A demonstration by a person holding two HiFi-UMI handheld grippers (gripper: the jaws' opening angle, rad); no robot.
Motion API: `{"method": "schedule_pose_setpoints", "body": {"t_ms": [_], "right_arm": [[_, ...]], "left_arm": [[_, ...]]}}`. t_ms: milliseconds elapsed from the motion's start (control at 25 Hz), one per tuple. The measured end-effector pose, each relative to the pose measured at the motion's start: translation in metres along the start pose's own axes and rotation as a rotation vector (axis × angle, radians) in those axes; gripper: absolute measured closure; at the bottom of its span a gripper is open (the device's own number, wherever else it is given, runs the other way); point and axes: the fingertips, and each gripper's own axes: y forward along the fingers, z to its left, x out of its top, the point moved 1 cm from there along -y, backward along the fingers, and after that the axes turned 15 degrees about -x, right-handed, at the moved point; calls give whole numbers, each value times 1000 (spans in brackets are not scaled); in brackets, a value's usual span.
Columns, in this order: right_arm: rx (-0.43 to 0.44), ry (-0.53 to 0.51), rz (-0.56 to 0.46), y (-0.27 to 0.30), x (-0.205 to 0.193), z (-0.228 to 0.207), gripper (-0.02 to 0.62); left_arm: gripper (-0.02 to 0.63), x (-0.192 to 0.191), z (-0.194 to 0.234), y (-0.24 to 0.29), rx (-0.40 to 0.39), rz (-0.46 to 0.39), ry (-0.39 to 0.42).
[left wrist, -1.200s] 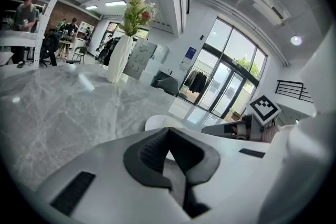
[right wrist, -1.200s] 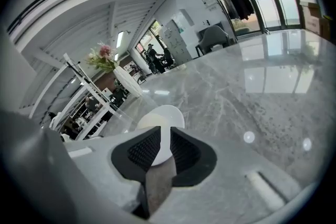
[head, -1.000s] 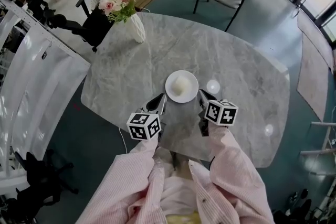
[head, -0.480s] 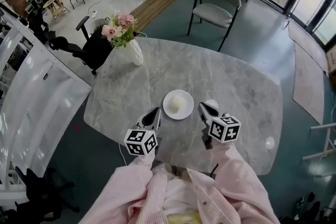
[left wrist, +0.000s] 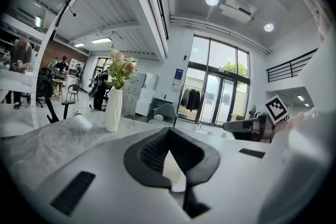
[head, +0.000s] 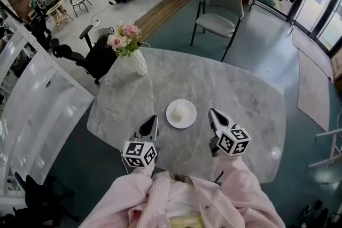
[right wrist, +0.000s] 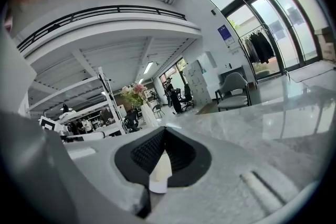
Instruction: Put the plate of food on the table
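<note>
Head view, looking steeply down: a small white plate point(head: 181, 114) with a pale, rounded mound of food point(head: 180, 111) at its middle rests flat on a grey marble surface point(head: 230, 88). By the look of it, the plate is already set down.

The left claw point(head: 153, 119) sits just left of the plate and the right claw point(head: 212, 113) just right of it. Both are apart from the rim and both point away from the person in pink striped sleeves point(head: 160, 197). Each gripper's own view shows its dark ribbed jaws drawn together to a narrow point with nothing held between them. Beyond the plate and to its left stands a white vase point(head: 139, 62) of pink flowers. Further beyond the plate is a grey chair point(head: 217, 16).

The plate looks like glazed ceramic, so I judge it stiff, fairly light, smooth enough to slip and breakable if dropped. The mound sits loose and might roll if the plate tips. The sensible hold would be the thin rim, one claw on each opposite side, with the plate kept level.
</note>
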Motion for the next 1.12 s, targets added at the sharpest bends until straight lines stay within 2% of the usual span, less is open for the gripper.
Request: {"method": "schedule_pose_setpoints", "body": {"t_ms": [400, 1120], "right_arm": [[13, 1, -62, -11, 19, 2, 591], [3, -9, -80, -8, 22, -5, 591]], "left_arm": [[609, 19, 6, -10, 47, -37, 54], [609, 18, 13, -9, 81, -33, 60]]}}
